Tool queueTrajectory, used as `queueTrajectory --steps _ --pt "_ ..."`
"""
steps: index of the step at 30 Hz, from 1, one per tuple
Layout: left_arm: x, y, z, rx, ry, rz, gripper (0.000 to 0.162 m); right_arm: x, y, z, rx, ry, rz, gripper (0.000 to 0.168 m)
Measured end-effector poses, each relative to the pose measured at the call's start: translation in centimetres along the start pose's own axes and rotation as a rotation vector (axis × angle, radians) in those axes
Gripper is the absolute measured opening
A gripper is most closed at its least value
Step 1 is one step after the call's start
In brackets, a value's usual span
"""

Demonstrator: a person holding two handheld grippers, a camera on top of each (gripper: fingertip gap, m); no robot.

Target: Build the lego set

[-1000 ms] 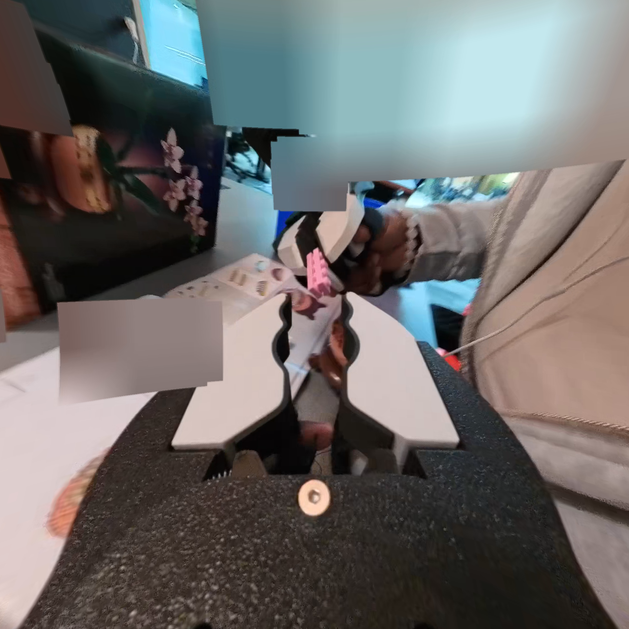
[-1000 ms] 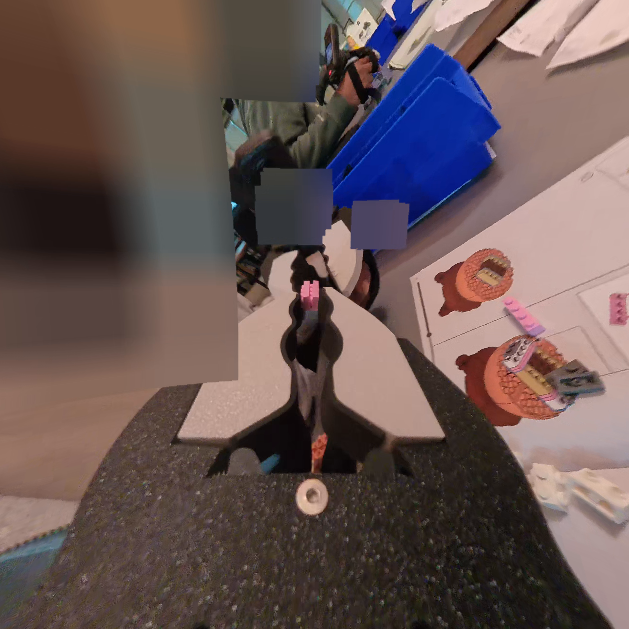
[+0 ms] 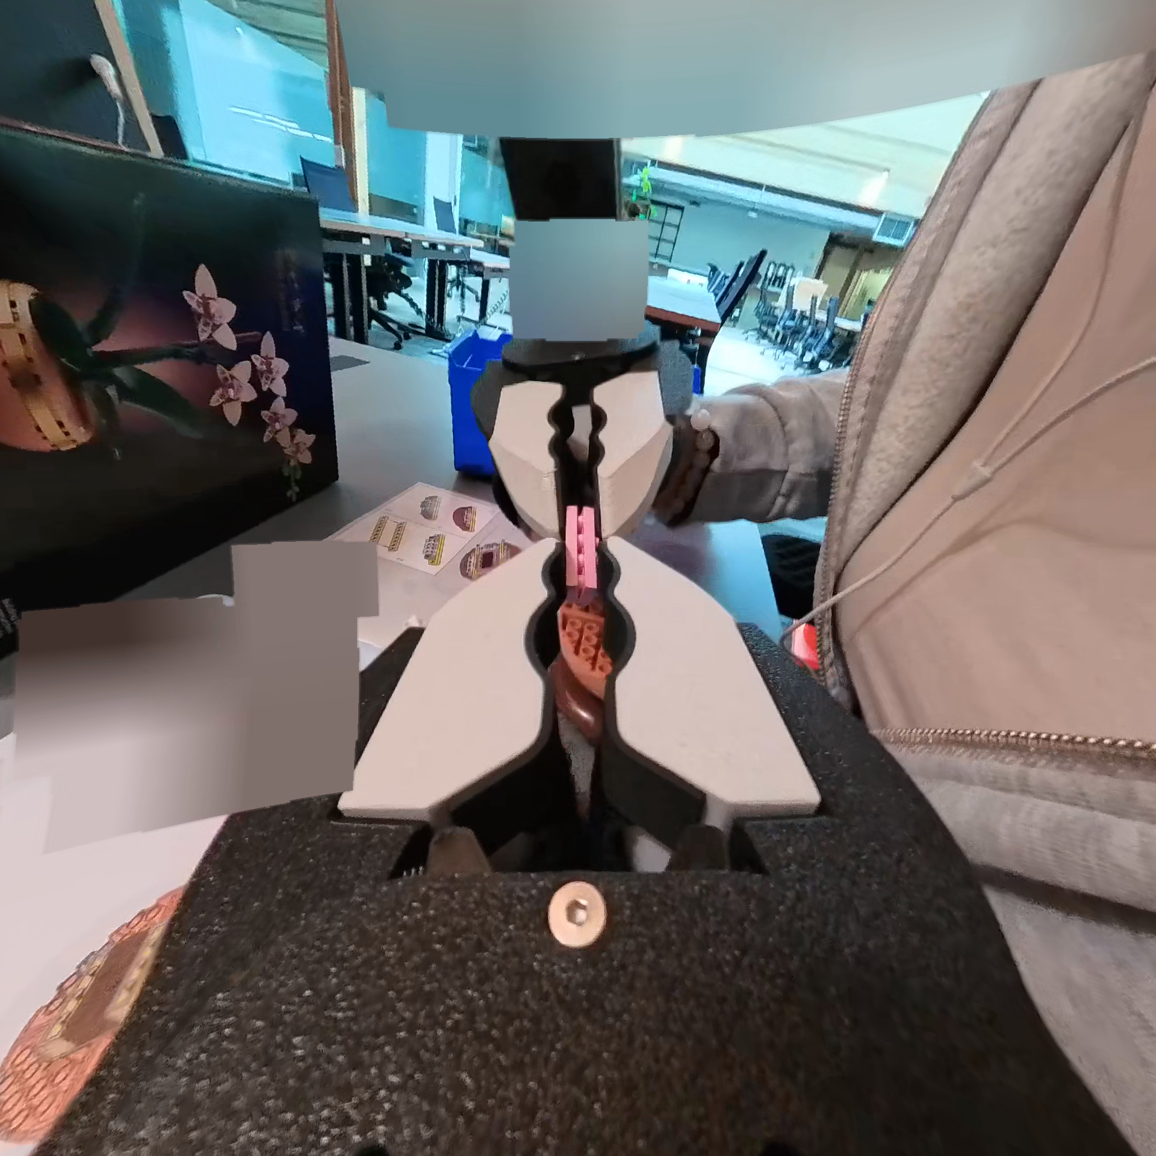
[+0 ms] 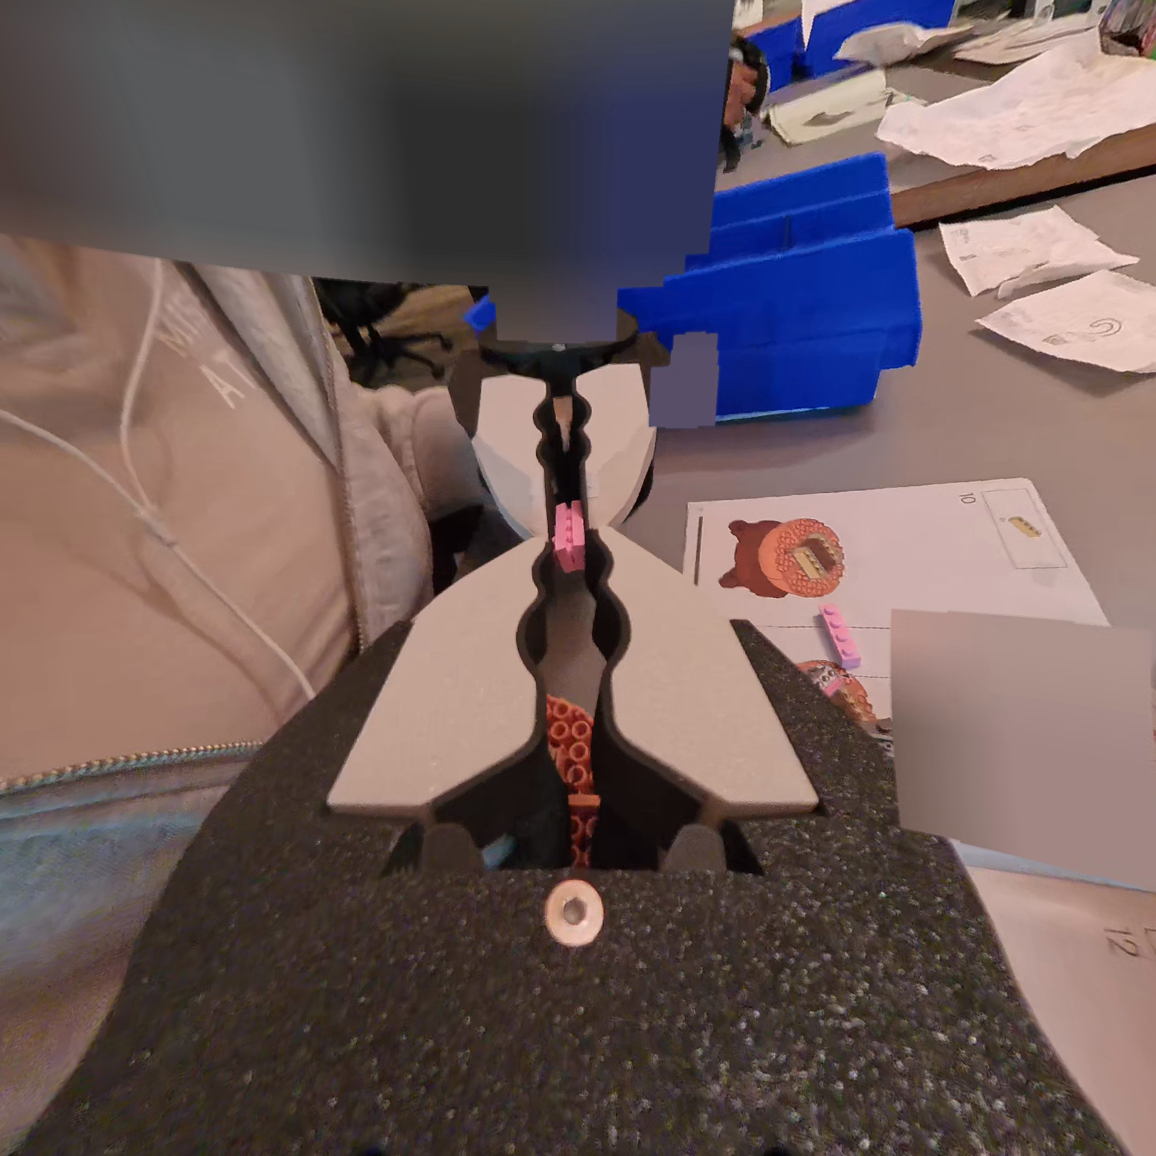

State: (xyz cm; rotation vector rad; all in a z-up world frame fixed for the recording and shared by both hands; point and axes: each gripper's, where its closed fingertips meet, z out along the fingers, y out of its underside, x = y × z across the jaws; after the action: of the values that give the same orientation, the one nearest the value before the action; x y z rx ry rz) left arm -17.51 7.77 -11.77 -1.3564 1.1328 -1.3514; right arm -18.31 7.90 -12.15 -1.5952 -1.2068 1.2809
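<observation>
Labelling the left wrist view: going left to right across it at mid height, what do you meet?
Dark box with orchid picture → instruction sheet → pink brick between the two tools → person's beige jacket.

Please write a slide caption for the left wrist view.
Two grippers meet tip to tip over a pink brick; flower box behind.

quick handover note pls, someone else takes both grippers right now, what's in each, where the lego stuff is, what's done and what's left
Right gripper: jaws shut on the pink brick, held at its tips.
Left gripper: jaws shut on the orange-brown lego piece.
The two grippers face tip to tip above the table, the pink brick right at the orange-brown lego piece; whether it has seated cannot be told.
A second pink brick lies on the instruction sheet.
Left: press the brick home, check it against the sheet, go on to the next step.
</observation>
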Motion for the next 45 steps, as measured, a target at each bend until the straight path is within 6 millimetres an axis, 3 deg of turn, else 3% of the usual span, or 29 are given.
queueTrajectory --steps 3,7,20,25,27,32,38,40,45 --pt "0.3 0.3 0.0 -0.041 0.022 0.017 0.008 -0.2 1.0 0.3 -0.091 -0.005 -0.024 0.012" --pt "0.4 0.0 -0.1 -0.052 0.034 0.024 0.009 -0.5 0.1 0.0 -0.018 -0.026 0.004 0.01" --pt "0.5 0.4 0.1 -0.094 0.005 0.072 0.008 -0.5 0.1 -0.1 0.031 -0.037 0.081 0.008" --pt "0.4 0.6 0.3 -0.087 0.001 0.065 0.009 -0.1 0.3 -0.2 0.058 -0.036 0.194 0.006" --pt "0.7 0.6 0.2 -0.087 0.014 0.083 0.02 -0.2 -0.2 -0.4 0.098 -0.055 0.241 0.007" --pt "0.4 0.2 -0.3 -0.046 -0.005 0.101 0.008 -0.5 -0.8 -0.5 0.124 -0.094 0.32 0.007" --pt "0.5 0.3 -0.1 -0.031 0.02 0.004 0.007 -0.9 -0.8 -0.7 0.101 -0.094 0.199 0.016" --pt "0.6 0.3 0.0 -0.014 0.041 -0.056 0.007 -0.5 -0.6 -0.7 0.074 -0.043 0.131 0.009" --pt "0.6 0.3 0.1 0.018 0.047 -0.156 0.007 -0.3 -0.5 -0.8 0.057 0.0 0.073 0.008"
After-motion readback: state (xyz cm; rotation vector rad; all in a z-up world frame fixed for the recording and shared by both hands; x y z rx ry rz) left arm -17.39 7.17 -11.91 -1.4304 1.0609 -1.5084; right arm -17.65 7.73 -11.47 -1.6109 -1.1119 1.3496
